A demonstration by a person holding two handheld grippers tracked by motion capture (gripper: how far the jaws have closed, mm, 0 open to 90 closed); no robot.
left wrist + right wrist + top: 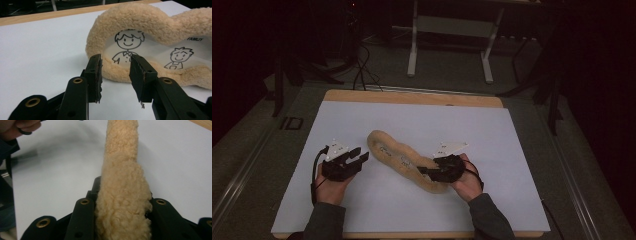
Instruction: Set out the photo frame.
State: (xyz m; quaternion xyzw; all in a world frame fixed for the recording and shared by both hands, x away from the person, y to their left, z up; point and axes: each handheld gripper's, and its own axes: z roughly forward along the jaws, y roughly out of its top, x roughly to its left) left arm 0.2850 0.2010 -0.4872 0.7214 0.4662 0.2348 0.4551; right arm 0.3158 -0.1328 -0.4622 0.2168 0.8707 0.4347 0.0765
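The tabletop (362, 210) is a pale, bluish-white sheet with a wooden edge showing along its far side, and it sits in a dim room. Beyond it the floor is grey, with dark cables (362, 70) trailing across it and the white legs of a stand (451, 45) further back; the corners fall off into blackness.

Near the middle of the tabletop lies a tan fleece slipper (399, 157), long and curved, its pale insole printed with little cartoon figures. The right gripper (428, 171) is pinching the slipper's near end, the fluffy wall squeezed between its jaws. The left gripper (362, 156) rests on the sheet just beside the slipper's far end, jaws spread apart with nothing between them, pointing at the fleece rim.
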